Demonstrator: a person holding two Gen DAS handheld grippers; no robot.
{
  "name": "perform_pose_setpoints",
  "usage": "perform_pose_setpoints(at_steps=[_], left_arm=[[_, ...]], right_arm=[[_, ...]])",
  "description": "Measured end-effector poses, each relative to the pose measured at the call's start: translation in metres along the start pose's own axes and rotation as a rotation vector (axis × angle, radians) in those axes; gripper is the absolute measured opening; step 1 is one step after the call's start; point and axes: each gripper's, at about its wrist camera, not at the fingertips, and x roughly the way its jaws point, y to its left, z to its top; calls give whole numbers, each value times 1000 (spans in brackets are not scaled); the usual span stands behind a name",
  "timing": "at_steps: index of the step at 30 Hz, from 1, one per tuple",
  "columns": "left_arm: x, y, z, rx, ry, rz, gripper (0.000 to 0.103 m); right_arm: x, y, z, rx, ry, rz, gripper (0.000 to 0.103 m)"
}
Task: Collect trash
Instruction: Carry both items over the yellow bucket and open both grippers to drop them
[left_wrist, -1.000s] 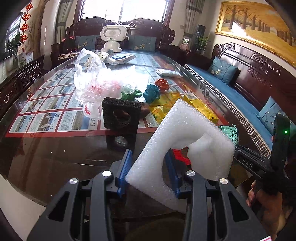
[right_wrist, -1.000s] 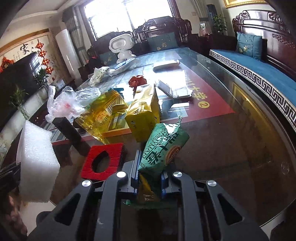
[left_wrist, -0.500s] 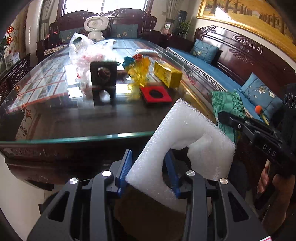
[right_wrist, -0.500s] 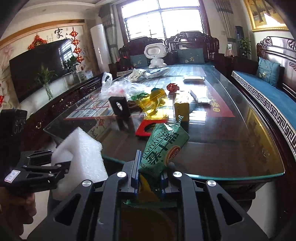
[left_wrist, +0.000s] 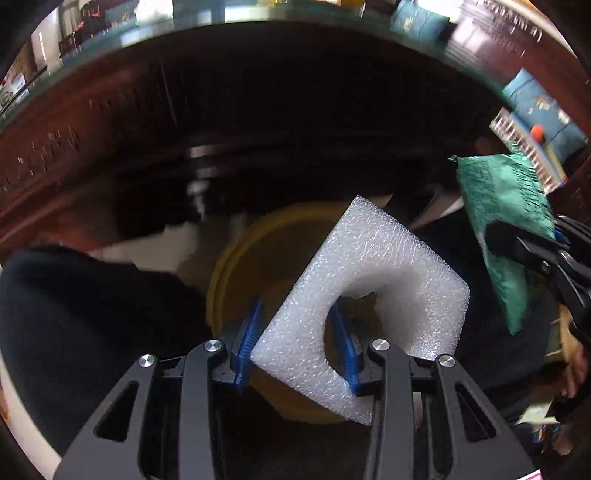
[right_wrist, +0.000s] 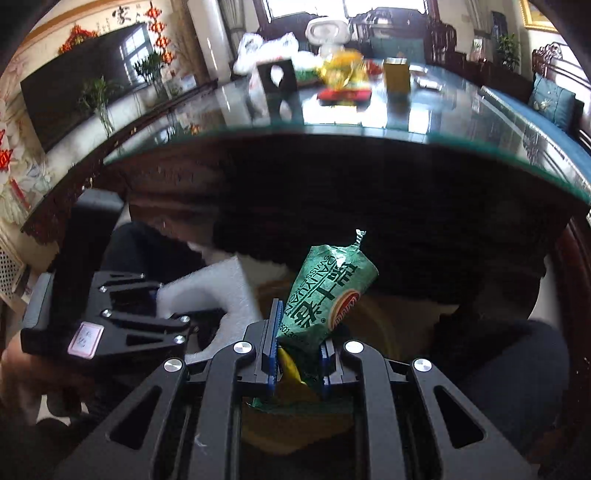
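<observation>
Left hand-held gripper (left_wrist: 297, 341) clamps foam block (left_wrist: 373, 291) over yellow bin (left_wrist: 236, 266); right hand-held gripper (right_wrist: 297, 343) pinches green packet (right_wrist: 325, 295), at your 3 o'clock. Release off-centre and foam bounces off the rim.

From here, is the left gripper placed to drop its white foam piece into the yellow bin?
Probably yes: the left gripper holds the white foam piece directly above the yellow bin's open mouth, with nothing visible between them.

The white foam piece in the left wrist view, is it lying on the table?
No, the white foam piece is clamped in the left gripper, above a yellow bin.
</observation>
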Motion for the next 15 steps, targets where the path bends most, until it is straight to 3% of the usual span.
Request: perform_pose_setpoints(at_steps=[5, 13, 14, 15], left_arm=[[43, 0, -15, 55, 109, 61, 39], [74, 1, -20, 54, 186, 53, 40], [76, 0, -20, 61, 196, 57, 45], [78, -1, -21, 66, 204, 63, 61]], right_arm=[[34, -1, -28, 8, 138, -4, 16], [54, -2, -28, -10, 197, -15, 17], [55, -2, -27, -10, 198, -16, 17], [55, -3, -27, -7, 199, -16, 17]])
